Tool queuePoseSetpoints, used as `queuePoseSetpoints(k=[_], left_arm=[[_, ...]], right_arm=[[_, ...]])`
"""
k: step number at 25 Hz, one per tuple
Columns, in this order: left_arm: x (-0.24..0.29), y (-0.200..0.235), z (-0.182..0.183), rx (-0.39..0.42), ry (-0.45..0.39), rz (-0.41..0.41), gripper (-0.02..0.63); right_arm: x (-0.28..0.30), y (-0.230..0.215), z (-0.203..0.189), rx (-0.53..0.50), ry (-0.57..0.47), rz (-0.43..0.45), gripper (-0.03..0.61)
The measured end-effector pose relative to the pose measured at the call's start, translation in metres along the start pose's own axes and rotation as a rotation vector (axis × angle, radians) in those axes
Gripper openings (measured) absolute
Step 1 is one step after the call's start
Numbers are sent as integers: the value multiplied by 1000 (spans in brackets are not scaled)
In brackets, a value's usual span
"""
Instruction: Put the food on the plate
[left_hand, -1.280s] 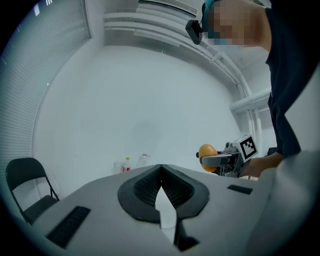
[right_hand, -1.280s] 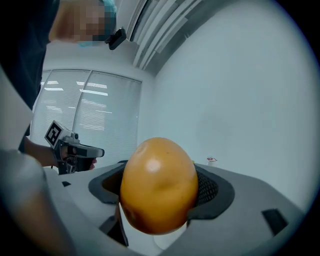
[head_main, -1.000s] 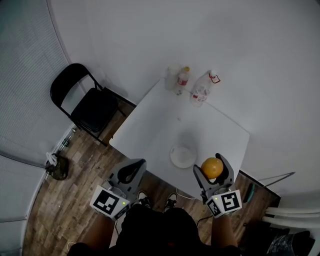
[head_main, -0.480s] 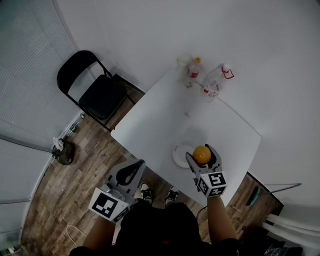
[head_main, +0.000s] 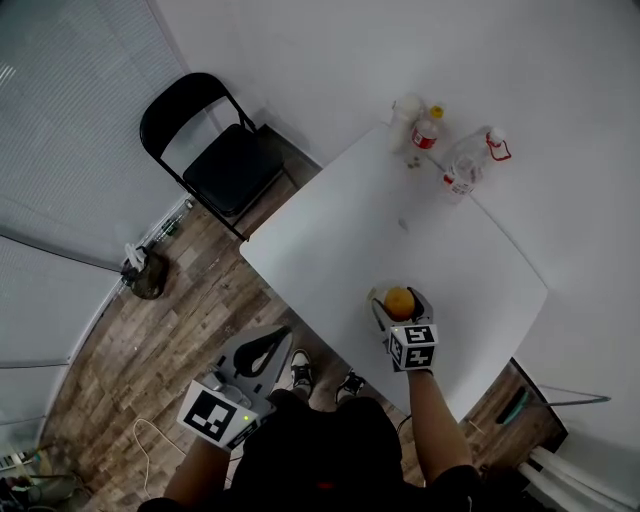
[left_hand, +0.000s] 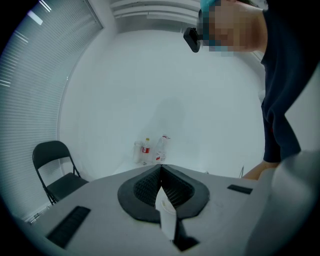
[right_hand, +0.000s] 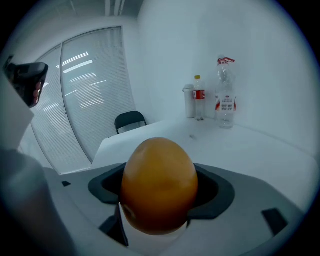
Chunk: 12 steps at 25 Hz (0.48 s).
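Right gripper (head_main: 400, 302) clamps the orange (right_hand: 159, 185) over the table (head_main: 450, 250); the plate (head_main: 376, 296) beneath is almost wholly hidden. Left gripper (head_main: 262, 350), beside the table: jaws together, empty.

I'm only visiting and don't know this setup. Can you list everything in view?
table: one, white, middle of the room
plate: one, white, near table edge, mostly hidden under the orange
orange: one, orange, held over the plate
bottles: two, clear with red labels, far table corner
cup: one, whitish, beside the bottles
chair: one, black, on wooden floor left of the table
right tool: one, grey, shut on the orange
left tool: one, grey, shut, empty, off the table
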<state>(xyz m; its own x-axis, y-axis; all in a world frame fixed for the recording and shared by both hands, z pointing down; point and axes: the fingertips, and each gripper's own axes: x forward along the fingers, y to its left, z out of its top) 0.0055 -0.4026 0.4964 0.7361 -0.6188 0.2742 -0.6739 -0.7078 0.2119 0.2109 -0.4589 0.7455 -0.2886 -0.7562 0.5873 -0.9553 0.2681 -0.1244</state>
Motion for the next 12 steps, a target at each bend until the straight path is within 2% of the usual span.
queuePoseSetpoints(k=[6,12], left_arm=[[-2,1,-9,-21,32,-12,20],[-7,1,-7,-14,25,-25,20]], right_arm=[[14,0,-19,-31,53,-27,383],[23,-2,-26,-63,95,-68,383]])
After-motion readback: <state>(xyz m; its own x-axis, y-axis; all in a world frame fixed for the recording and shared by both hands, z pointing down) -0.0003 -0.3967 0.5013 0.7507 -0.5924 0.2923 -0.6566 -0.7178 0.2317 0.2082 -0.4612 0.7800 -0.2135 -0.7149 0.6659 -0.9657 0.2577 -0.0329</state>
